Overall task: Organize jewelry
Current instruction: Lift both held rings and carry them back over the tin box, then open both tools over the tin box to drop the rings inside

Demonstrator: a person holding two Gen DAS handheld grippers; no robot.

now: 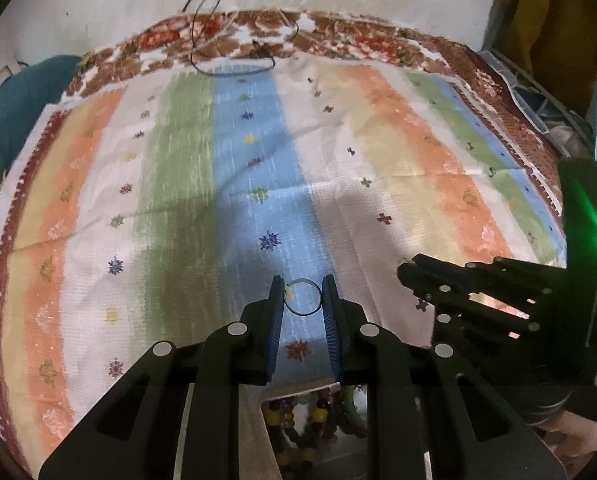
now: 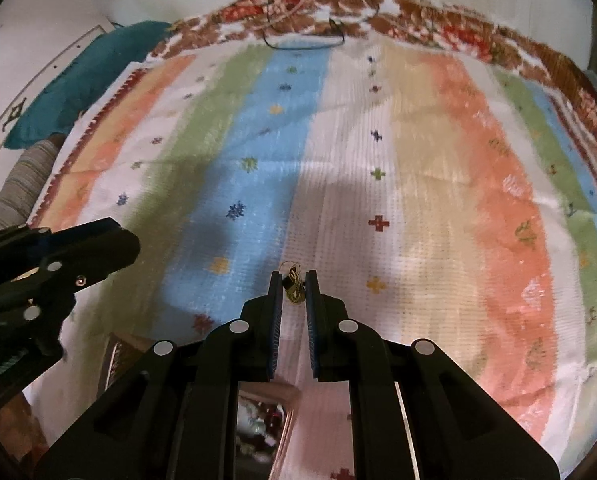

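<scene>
Left wrist view shows the left claw (image 1: 303, 294) closed on a thin clear ring-shaped bangle (image 1: 303, 297), held above the striped pastel woven cloth (image 1: 202, 168); below it, at the near edge, sits an open wooden box of coloured bead jewellery (image 1: 298, 428). The right claw (image 2: 294, 285) pinches a small tangled gold chain with a dark charm (image 2: 293, 284). Judging by this, each piece should be lowered over its box compartment before release, with the grip kept light on the bangle. The two claws sit near each other, while the far cloth offers wide room.
</scene>
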